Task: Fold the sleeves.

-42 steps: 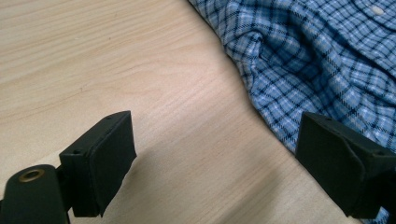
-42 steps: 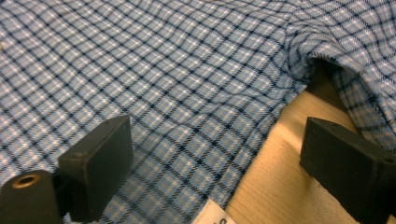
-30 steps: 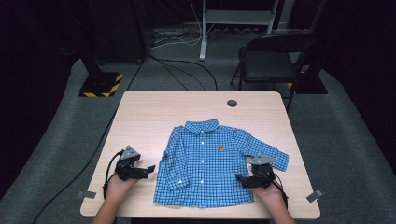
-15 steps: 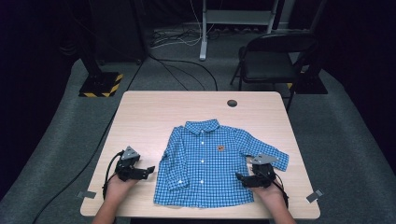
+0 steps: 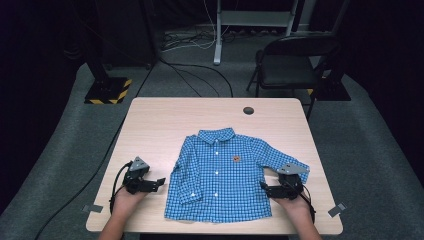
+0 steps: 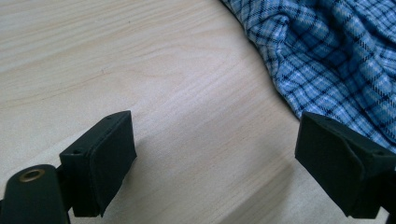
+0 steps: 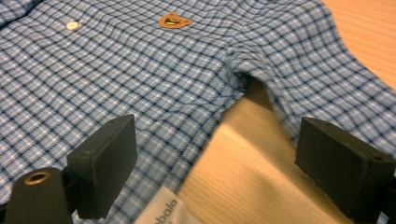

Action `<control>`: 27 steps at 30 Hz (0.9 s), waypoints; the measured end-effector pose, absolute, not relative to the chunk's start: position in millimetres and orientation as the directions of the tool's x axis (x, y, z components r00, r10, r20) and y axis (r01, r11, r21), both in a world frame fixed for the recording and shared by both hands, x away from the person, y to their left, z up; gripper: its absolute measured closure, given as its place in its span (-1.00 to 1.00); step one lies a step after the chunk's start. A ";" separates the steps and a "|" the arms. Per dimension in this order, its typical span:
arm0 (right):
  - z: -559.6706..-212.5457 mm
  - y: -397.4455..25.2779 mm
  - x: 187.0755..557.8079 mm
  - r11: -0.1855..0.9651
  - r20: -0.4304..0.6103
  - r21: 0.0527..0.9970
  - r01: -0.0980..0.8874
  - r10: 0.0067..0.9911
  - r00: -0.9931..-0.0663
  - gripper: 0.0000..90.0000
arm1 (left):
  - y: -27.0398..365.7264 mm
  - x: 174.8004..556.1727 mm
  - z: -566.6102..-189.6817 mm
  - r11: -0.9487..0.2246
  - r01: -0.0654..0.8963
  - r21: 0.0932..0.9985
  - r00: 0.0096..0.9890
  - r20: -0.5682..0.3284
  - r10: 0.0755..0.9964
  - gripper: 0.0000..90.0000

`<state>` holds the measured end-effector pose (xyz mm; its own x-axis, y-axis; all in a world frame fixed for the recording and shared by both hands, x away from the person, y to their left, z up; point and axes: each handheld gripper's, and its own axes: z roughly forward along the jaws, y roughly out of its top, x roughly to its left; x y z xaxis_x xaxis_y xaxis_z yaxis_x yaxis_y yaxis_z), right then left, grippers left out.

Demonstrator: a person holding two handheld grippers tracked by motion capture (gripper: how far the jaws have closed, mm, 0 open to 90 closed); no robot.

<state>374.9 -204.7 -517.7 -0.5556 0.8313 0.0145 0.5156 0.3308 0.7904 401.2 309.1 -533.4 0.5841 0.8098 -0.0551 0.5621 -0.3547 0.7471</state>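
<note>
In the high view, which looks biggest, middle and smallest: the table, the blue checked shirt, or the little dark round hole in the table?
1. table, biggest
2. blue checked shirt, lying on it
3. dark round hole, smallest by far

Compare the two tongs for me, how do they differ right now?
The left tongs sit over bare table beside the shirt; the right tongs reach the shirt's edge under its sleeve. The left tongs point right, the right tongs left. Both are open, holding nothing.
</note>
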 end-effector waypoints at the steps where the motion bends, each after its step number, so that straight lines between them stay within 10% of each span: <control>1: -517.5 -206.4 374.9 0.329 0.013 0.792 0.515 0.833 -0.553 -0.74 | 309.4 401.2 -533.4 -0.357 0.561 0.747 0.584 -0.053 0.810 -0.74; 27: -515.5 -250.0 377.1 0.232 0.018 0.812 0.536 0.907 -0.420 -0.69 | 305.3 401.5 -535.4 -0.402 0.544 0.737 0.590 0.004 0.807 -0.83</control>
